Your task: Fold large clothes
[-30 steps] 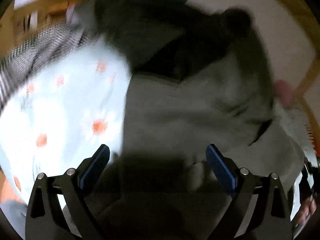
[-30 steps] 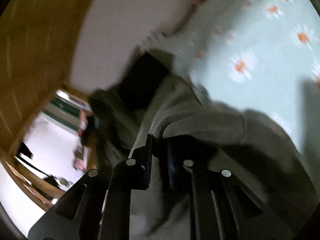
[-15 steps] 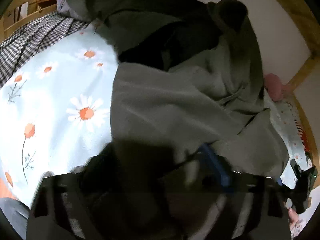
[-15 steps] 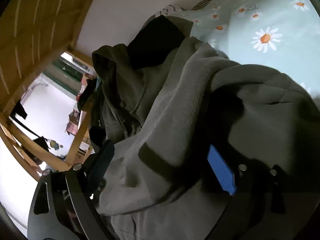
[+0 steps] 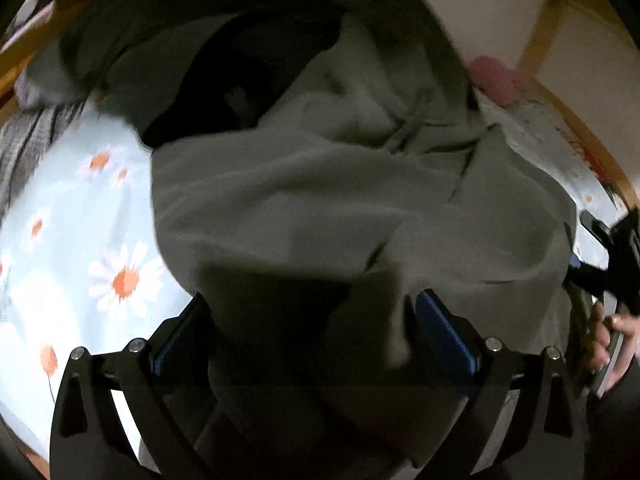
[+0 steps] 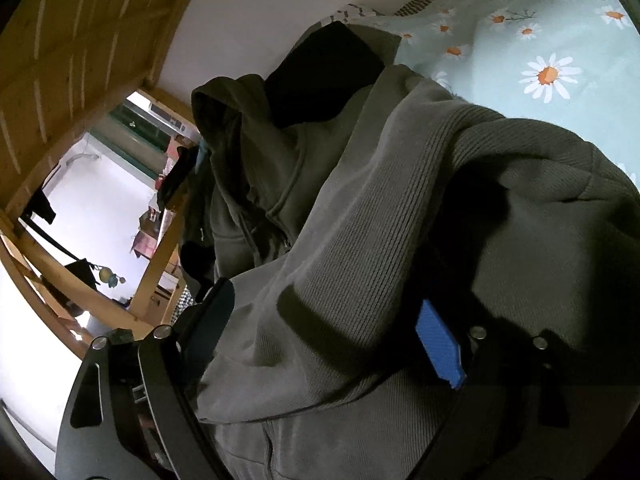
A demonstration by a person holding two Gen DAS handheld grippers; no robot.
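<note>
Left wrist view: left gripper (image 5: 312, 328) fingers opening wide, olive hoodie (image 5: 320, 200) bunched between them and ahead, unpressed, lying on the daisy-print bed (image 5: 80, 240).

Right wrist view: right gripper (image 6: 324, 328) fingers spread wide, ribbed hem (image 6: 400, 208) draped loose between them.

Best done by taking matching hem corners, pinching single layers, then pulling taut before folding.

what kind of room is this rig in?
Most likely a bedroom, on a bed with a wooden frame, perhaps a bunk. A daisy-print sheet lies under the grey hoodie, pale wooden posts stand at the edge, and clothes hang in the room beyond.
</note>
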